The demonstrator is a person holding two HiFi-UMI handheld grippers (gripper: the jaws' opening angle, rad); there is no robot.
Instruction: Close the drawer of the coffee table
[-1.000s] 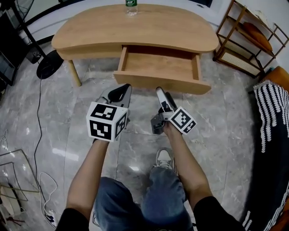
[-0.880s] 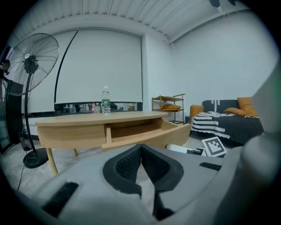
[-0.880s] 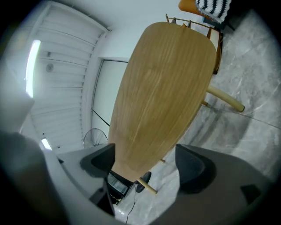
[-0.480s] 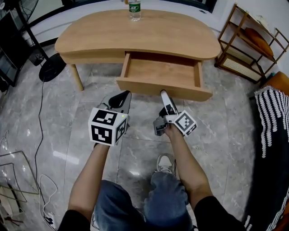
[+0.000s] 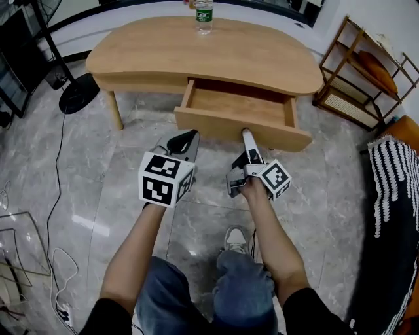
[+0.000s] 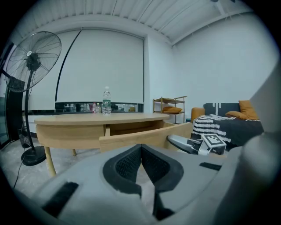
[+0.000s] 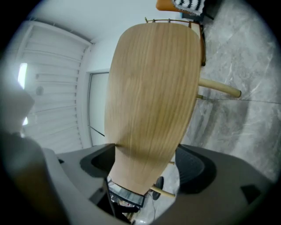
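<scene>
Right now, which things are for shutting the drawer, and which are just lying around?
For the job:
drawer, pulled out
table
right gripper, at the drawer's front
left gripper, beside it

Just lying about:
bottle on the table
fan
shelf
blanket

The coffee table's surface (image 5: 163,46) and the drawer (image 5: 239,105) are smooth, pale wood. The floor (image 5: 85,163) is shiny grey stone.

It looked like a home living room: a low wooden bench (image 5: 163,46) at top centre, a sofa (image 5: 409,127) with a striped throw (image 5: 393,190) at right, a standing fan (image 5: 77,91) at upper left.
</scene>
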